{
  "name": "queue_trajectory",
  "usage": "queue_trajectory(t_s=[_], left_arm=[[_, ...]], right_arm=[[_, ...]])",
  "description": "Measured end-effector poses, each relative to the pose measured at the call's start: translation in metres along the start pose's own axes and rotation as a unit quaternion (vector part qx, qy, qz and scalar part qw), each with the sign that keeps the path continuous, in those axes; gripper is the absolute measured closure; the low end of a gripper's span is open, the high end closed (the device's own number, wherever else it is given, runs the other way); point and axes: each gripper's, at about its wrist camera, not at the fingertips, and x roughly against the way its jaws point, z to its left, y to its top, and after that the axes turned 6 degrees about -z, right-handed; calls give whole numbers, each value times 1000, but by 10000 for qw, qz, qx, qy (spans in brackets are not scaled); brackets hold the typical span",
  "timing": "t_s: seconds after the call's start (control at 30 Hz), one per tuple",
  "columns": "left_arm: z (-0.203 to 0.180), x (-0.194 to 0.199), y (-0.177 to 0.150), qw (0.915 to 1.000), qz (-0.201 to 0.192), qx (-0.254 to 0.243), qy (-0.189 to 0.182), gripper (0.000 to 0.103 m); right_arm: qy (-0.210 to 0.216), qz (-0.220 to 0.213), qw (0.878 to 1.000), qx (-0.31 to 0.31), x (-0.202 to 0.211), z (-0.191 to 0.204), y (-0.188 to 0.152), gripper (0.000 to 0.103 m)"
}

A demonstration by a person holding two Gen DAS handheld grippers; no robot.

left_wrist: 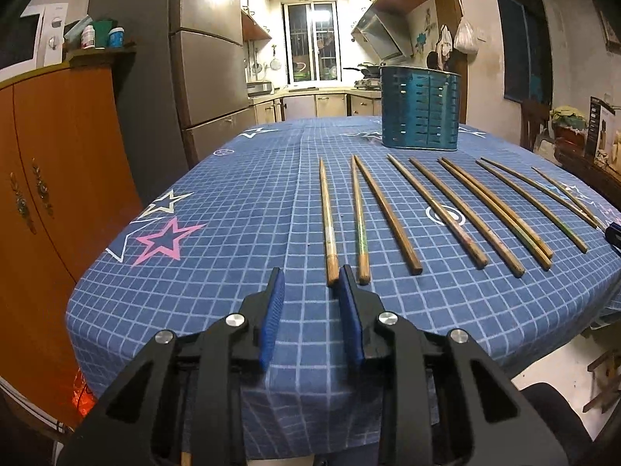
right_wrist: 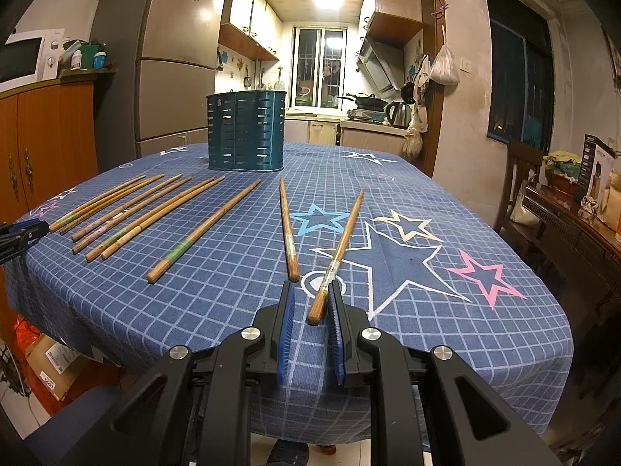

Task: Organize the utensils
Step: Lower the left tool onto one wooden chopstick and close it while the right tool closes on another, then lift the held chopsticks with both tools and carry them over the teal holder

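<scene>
Several wooden chopsticks (left_wrist: 403,213) lie side by side on the blue checked tablecloth (left_wrist: 233,202), in front of a teal slotted utensil holder (left_wrist: 421,106) that stands upright at the far side. My left gripper (left_wrist: 310,279) is open and empty near the table's front edge, just left of the near end of the leftmost chopstick (left_wrist: 328,229). In the right wrist view the holder (right_wrist: 246,136) stands far left of centre. My right gripper (right_wrist: 310,291) is open, with the near end of the rightmost chopstick (right_wrist: 337,256) lying between its fingers on the cloth.
An orange cabinet (left_wrist: 50,194) with a microwave (left_wrist: 27,42) stands left of the table, a fridge (left_wrist: 209,73) behind it. A wooden sideboard with boxes (right_wrist: 590,194) stands at the right. The left gripper's tip (right_wrist: 23,231) shows at the right wrist view's left edge.
</scene>
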Motion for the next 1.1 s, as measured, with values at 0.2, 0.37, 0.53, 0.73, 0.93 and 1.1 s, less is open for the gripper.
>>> queue_trajectory(t_s=[0.2, 0.37, 0.53, 0.73, 0.93, 1.1], left_arm=[[-4, -6, 2, 9999, -70, -36, -63, 75], [-7, -12, 4, 9998, -142, -77, -97, 87], [-15, -15, 5, 9996, -215, -193, -72, 97], [-13, -12, 2, 9994, -289, -157, -123, 96], [-13, -11, -1, 9994, -350, -74, -43, 97], [-12, -8, -2, 9992, -390, 82, -17, 98]], right_arm=[[-45, -23, 10000, -24, -2, -2, 1, 81], [-67, -41, 10000, -39, -6, -2, 2, 81], [-82, -47, 9999, -48, -9, 0, 2, 81], [-93, -1, 10000, -15, -9, 1, 2, 81], [-179, -23, 9998, -39, -5, 2, -2, 81], [-239, -212, 9993, -181, 2, 2, -6, 94]])
